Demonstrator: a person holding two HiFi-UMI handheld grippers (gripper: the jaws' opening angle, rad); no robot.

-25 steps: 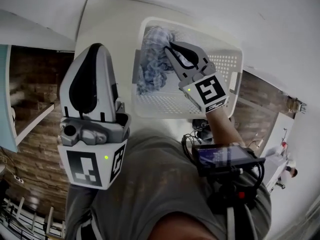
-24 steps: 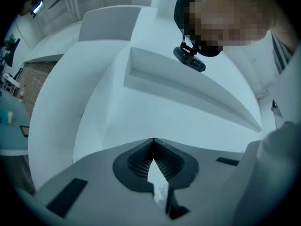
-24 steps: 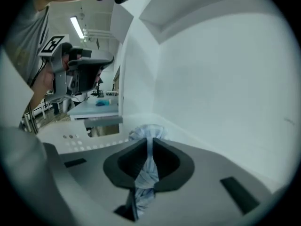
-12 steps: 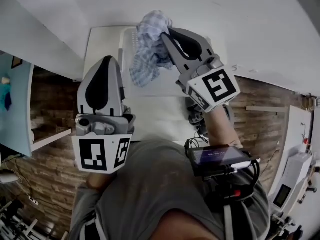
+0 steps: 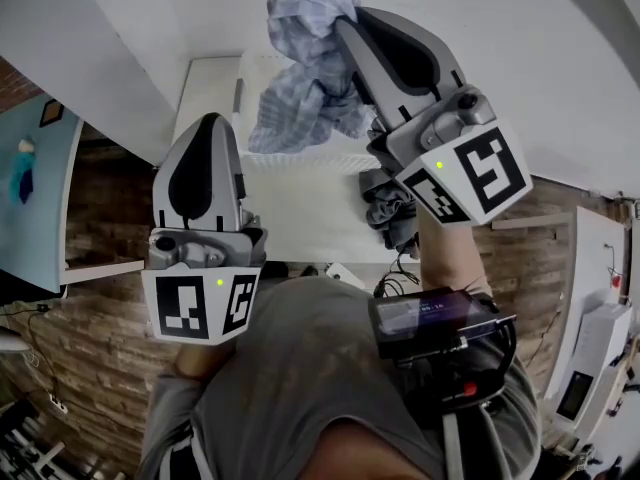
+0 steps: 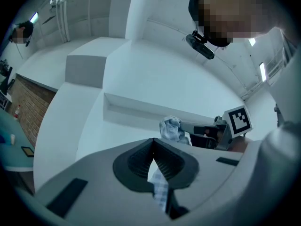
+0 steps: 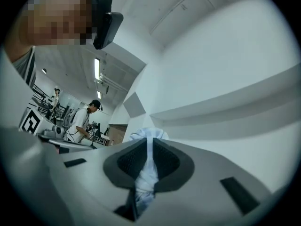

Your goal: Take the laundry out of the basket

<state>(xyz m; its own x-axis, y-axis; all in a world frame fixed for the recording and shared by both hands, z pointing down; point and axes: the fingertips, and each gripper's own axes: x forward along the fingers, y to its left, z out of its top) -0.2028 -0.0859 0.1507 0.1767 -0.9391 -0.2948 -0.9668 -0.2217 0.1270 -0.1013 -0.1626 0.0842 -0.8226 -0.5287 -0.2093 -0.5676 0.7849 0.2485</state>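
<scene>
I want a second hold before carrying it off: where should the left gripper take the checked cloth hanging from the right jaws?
Probably the loose lower fold of the checked cloth, coming from the left gripper's side. The right gripper pinches the upper bunch, so that fold droops free on that side.

A white table (image 5: 310, 223) is standing at the middle of the head view, with brick-patterned floor (image 5: 90, 348) showing beside it from 7 to 9 o'clock. A teal surface (image 5: 30, 198) is sitting at 9 o'clock. A dark screen unit (image 5: 432, 318) with black cables is hanging against the wearer's gray shirt (image 5: 290, 378) at 4 o'clock. In the right gripper view, a person in a white shirt (image 7: 84, 119) is bending over a workbench at 9 o'clock, and a ceiling light (image 7: 96, 68) is glowing at 10 o'clock.
</scene>
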